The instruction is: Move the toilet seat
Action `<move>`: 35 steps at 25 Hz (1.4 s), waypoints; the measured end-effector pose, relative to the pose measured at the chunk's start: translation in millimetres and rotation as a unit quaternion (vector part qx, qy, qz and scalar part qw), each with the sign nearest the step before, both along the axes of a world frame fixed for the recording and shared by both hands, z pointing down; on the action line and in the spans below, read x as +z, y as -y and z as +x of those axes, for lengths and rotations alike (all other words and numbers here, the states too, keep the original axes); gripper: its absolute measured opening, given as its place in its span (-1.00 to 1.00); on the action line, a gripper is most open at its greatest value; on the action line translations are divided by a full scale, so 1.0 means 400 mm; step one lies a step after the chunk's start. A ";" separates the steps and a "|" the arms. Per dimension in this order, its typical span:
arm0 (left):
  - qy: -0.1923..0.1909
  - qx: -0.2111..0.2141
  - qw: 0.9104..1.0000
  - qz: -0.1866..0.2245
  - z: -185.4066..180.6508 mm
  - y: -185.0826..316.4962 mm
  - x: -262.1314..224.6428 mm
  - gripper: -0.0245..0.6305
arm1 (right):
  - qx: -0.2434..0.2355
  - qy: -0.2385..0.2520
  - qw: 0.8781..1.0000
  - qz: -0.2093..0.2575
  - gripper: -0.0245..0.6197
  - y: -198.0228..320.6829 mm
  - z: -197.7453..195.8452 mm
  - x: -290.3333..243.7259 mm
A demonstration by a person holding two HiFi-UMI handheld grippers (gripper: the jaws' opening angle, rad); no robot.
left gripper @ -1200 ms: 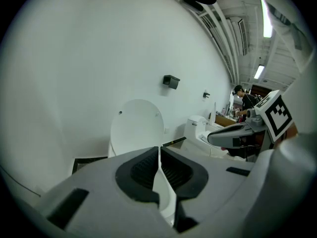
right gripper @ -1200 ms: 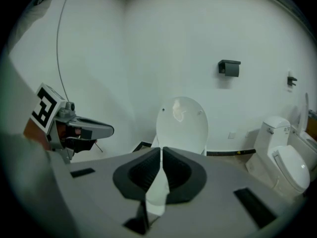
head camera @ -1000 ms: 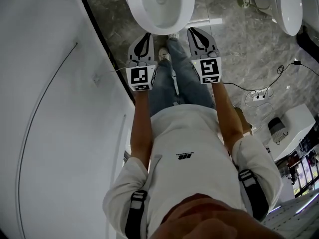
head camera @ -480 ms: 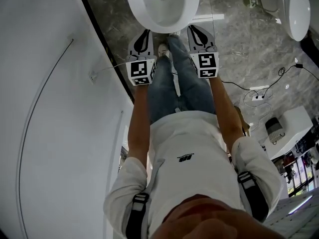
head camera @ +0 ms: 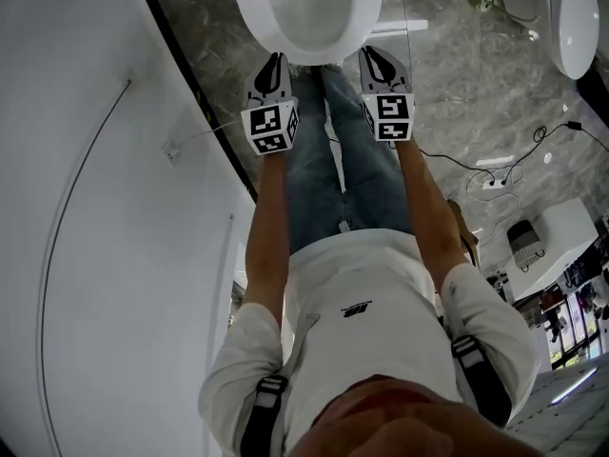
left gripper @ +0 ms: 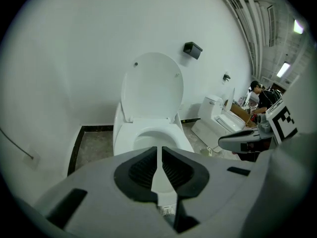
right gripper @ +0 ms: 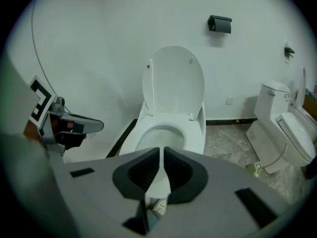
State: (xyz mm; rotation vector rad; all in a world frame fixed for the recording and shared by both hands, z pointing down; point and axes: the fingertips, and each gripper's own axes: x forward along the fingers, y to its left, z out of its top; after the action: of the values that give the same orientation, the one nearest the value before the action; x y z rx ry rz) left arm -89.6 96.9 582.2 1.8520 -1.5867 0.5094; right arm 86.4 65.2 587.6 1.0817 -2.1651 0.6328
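Observation:
A white toilet (head camera: 306,8) stands on the marble floor just ahead of me. Its oval lid (left gripper: 152,86) is raised upright against the wall, also shown in the right gripper view (right gripper: 173,81). The ring around the bowl (right gripper: 166,130) lies flat. My left gripper (head camera: 271,67) hovers at the bowl's front left, shut and empty. My right gripper (head camera: 378,57) hovers at the front right, likewise shut and empty. Neither touches the toilet. In the gripper views the jaws of the left gripper (left gripper: 159,150) and the right gripper (right gripper: 162,152) meet with nothing between them.
A curved white wall (head camera: 95,208) runs close along the left. A second toilet (right gripper: 285,128) stands to the right. Cables and a power strip (head camera: 495,181) lie on the floor at right. A black box (right gripper: 219,24) is mounted on the wall above the lid.
Both grippers have moved a little forward, closer to the bowl's front rim. Their jaws stayed shut.

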 end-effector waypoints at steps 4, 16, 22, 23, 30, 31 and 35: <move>-0.001 0.002 1.000 -0.017 -0.015 0.000 0.062 -0.82 | 0.012 -0.012 1.000 -0.011 -0.81 0.016 0.007 0.054; -0.010 0.014 0.998 -0.064 -0.034 -0.008 0.206 -0.81 | 0.051 -0.028 0.996 -0.062 -0.81 -0.017 0.024 0.191; -0.013 0.017 0.996 -0.088 -0.040 -0.017 0.260 -0.81 | 0.064 -0.031 0.994 -0.084 -0.80 -0.031 0.027 0.245; -0.013 0.015 0.996 -0.091 -0.042 -0.019 0.267 -0.81 | 0.066 -0.032 0.994 -0.086 -0.80 -0.033 0.028 0.252; -0.014 0.004 0.994 -0.111 -0.063 -0.038 0.319 -0.59 | 0.077 -0.038 0.990 -0.109 -0.64 -0.065 0.029 0.306; -0.015 0.003 0.993 -0.114 -0.066 -0.039 0.326 -0.57 | 0.082 -0.037 0.990 -0.113 -0.62 -0.067 0.031 0.315; -0.021 -0.008 0.992 -0.122 -0.079 -0.045 0.353 -0.45 | 0.101 -0.036 0.987 -0.123 -0.55 -0.072 0.036 0.347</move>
State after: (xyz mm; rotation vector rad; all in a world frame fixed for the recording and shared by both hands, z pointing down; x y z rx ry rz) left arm -121.3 114.8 723.4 1.6549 -1.4397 0.6237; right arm 100.7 93.9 726.6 1.1758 -1.8720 0.9130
